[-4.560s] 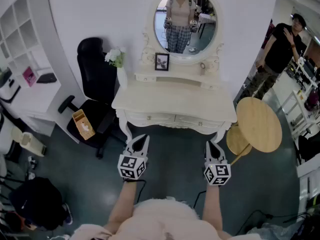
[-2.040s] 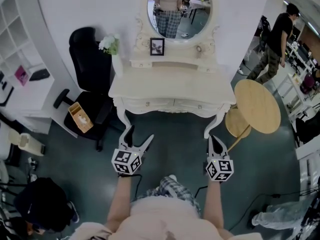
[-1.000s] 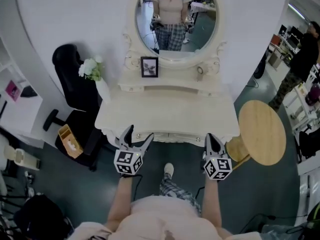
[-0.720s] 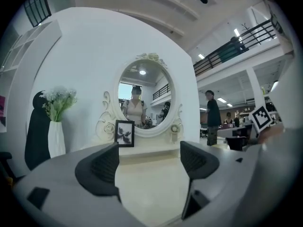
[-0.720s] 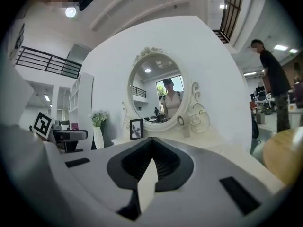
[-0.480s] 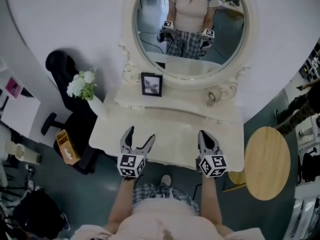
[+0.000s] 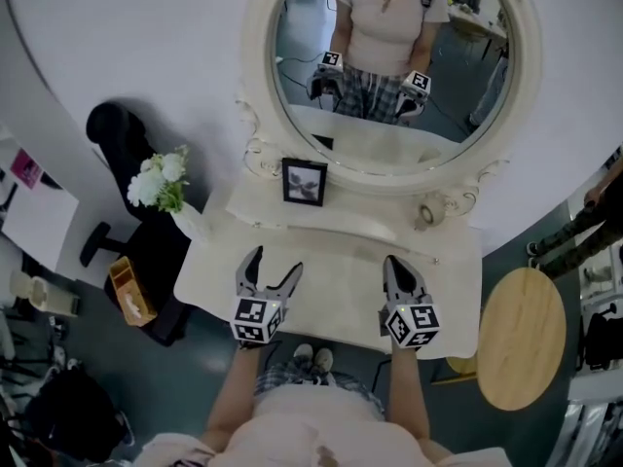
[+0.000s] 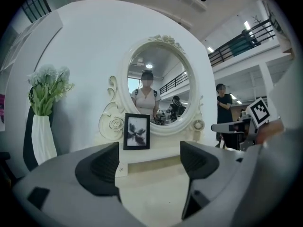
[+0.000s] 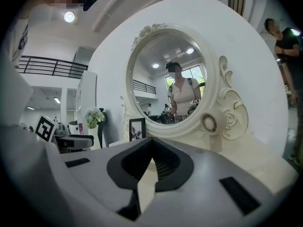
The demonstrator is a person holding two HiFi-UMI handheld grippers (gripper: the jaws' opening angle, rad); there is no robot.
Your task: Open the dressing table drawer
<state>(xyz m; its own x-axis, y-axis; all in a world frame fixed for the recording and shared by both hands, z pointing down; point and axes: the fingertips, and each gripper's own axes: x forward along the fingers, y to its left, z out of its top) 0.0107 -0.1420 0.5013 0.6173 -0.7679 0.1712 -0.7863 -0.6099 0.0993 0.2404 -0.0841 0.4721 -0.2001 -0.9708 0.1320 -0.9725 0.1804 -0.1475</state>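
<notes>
Drawer front has dropped from view, probably under the tabletop (image 7: 331, 282), as I stepped in; left gripper (image 7: 274, 262) fingers spread, right gripper (image 7: 395, 267) fingers together, empty

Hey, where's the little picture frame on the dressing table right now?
In the head view the picture frame stands on the raised shelf under the oval mirror, left of centre, with the white flowers further left.

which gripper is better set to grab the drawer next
Likely the left gripper: its jaws are apart and empty, while the right gripper is shut. Both sit level over the table.
</notes>
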